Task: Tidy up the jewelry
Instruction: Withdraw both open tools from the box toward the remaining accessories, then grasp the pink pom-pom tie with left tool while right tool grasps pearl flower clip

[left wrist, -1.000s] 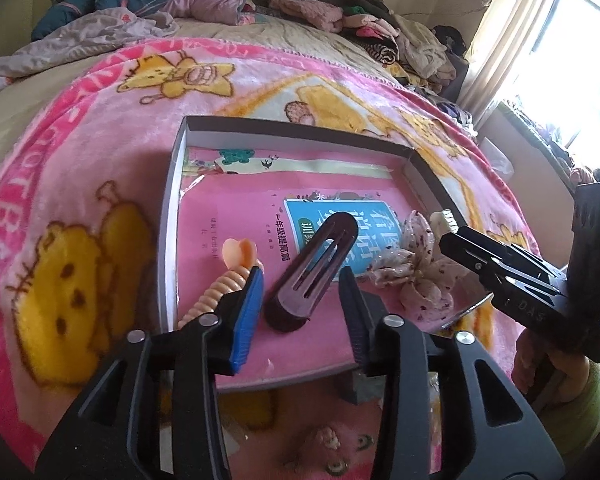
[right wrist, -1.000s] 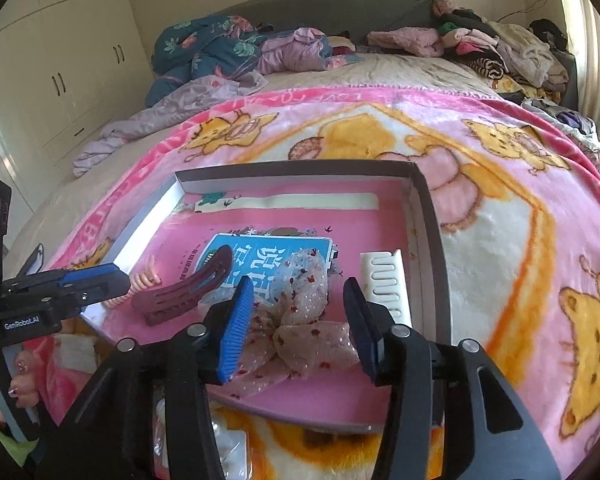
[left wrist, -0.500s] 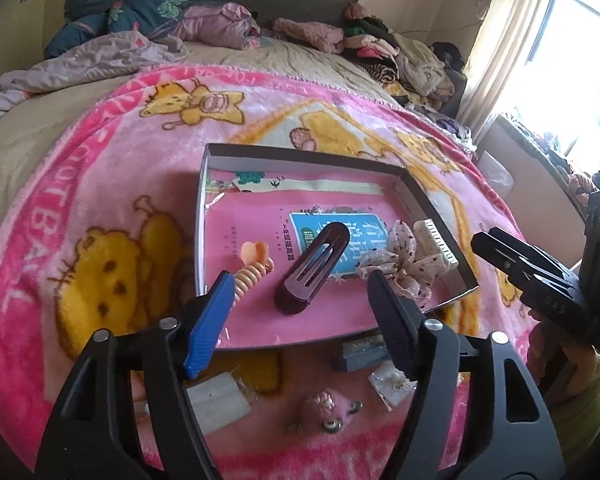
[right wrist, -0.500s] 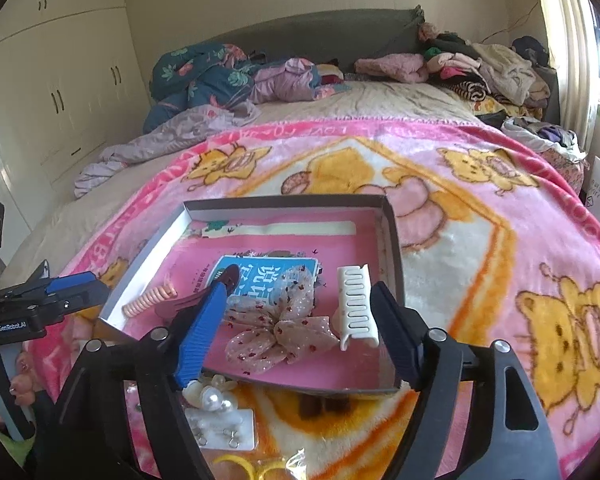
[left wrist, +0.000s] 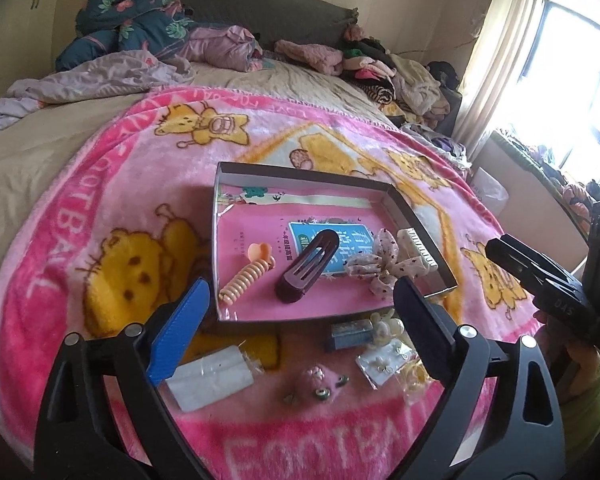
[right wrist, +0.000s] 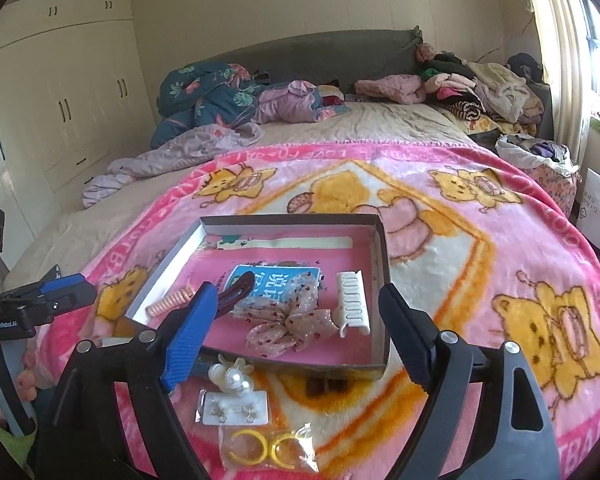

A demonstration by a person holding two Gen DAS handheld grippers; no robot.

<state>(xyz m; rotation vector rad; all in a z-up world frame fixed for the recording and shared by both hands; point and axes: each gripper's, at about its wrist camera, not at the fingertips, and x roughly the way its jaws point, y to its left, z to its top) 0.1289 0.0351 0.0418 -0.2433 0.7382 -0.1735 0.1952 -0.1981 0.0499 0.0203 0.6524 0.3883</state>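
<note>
Two grippers, your left (left wrist: 300, 320) and right (right wrist: 296, 328), have just been opening; both now stand released with nothing between the jaws. Nearest you, earring cards (right wrist: 236, 406) and yellow rings (right wrist: 260, 448) lie on the blanket (right wrist: 500, 240). Beyond, the tray (left wrist: 300, 172) holds a dark clip (left wrist: 306, 266), coil tie (left wrist: 244, 280), bow (right wrist: 288, 318) and white comb (right wrist: 352, 304).
</note>
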